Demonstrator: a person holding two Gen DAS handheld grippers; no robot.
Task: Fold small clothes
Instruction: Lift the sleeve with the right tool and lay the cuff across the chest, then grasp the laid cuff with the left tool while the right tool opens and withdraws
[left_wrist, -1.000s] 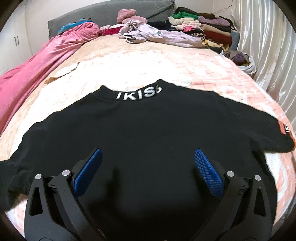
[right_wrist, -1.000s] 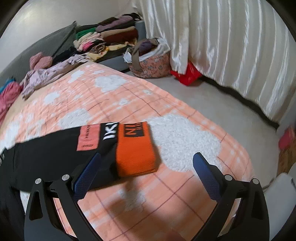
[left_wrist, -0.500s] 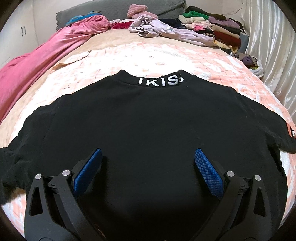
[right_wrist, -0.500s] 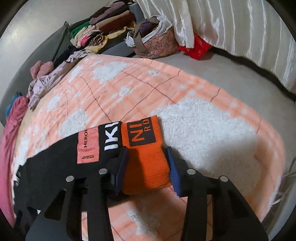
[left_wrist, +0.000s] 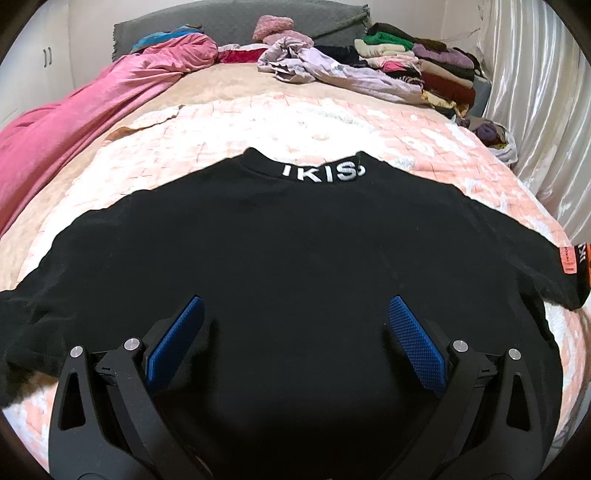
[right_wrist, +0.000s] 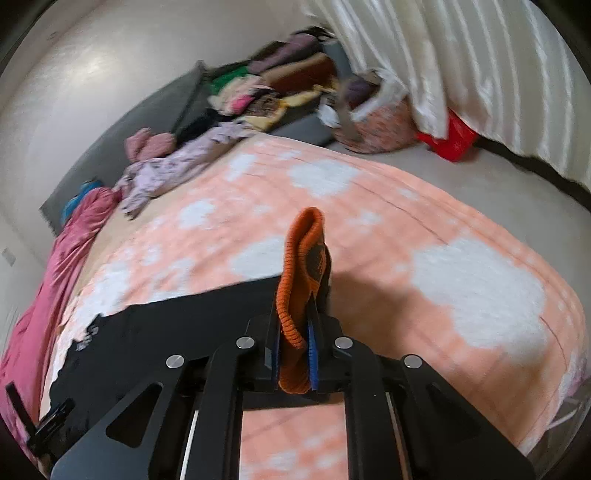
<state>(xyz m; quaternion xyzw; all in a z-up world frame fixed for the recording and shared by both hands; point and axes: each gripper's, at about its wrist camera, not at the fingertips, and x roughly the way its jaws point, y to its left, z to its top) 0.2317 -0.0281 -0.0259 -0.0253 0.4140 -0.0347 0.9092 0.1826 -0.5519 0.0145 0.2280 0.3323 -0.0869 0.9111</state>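
Between the jaws of the right gripper (right_wrist: 293, 332), the orange cuff (right_wrist: 301, 266) of the black sweatshirt (left_wrist: 295, 258) is clamped; the jaws have just been closing on it, and the blue pads press both faces of the ribbing. The cuff stands upright out of the jaws, folded over at its top, lifted clear of the peach blanket (right_wrist: 424, 229). To the left of these jaws the black sleeve (right_wrist: 184, 317) trails away over the blanket.

The left gripper (left_wrist: 295, 325) has its jaws wide apart, with nothing between the pads. Below and ahead of them the sweatshirt lies spread flat. Beyond the jaws is its collar with white lettering (left_wrist: 323, 173). Farther off lie a pink quilt (left_wrist: 92, 110), a lilac garment (left_wrist: 332, 70) and a stack of folded clothes (left_wrist: 417, 70).
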